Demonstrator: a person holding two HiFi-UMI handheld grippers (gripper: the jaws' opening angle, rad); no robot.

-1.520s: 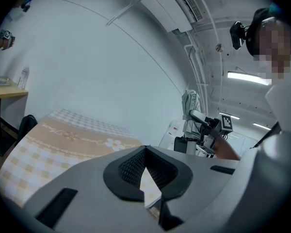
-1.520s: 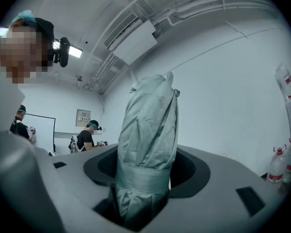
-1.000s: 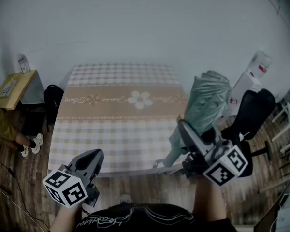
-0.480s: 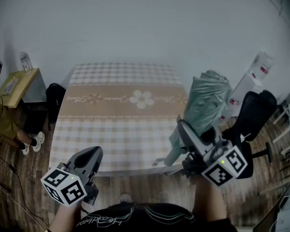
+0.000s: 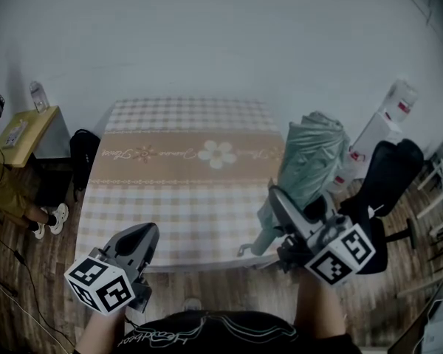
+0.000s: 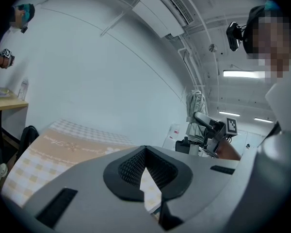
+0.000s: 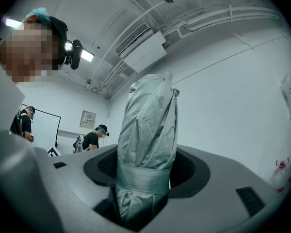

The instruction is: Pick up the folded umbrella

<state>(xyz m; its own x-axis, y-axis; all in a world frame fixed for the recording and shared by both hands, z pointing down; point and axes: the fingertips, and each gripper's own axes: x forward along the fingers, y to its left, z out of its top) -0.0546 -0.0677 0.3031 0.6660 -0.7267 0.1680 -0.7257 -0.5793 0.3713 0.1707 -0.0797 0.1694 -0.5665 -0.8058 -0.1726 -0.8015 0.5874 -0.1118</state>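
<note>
The folded umbrella (image 5: 310, 161), grey-green and bound by a strap, stands nearly upright off the table's right edge. My right gripper (image 5: 280, 202) is shut on its lower part. In the right gripper view the umbrella (image 7: 148, 130) fills the gap between the jaws of the right gripper (image 7: 143, 176), and its strap sits just above the pads. My left gripper (image 5: 140, 236) hovers at the table's near left corner, shut with nothing in it. In the left gripper view the left gripper (image 6: 144, 152) shows its pads meeting, with the umbrella (image 6: 196, 106) far to the right.
The checked tablecloth with a flower band covers the table (image 5: 177, 190). A yellow side table (image 5: 22, 131) and a black bag (image 5: 81, 153) stand at the left beside a seated person (image 5: 4, 190). A black office chair (image 5: 387, 175) and a water dispenser (image 5: 395, 102) are at the right.
</note>
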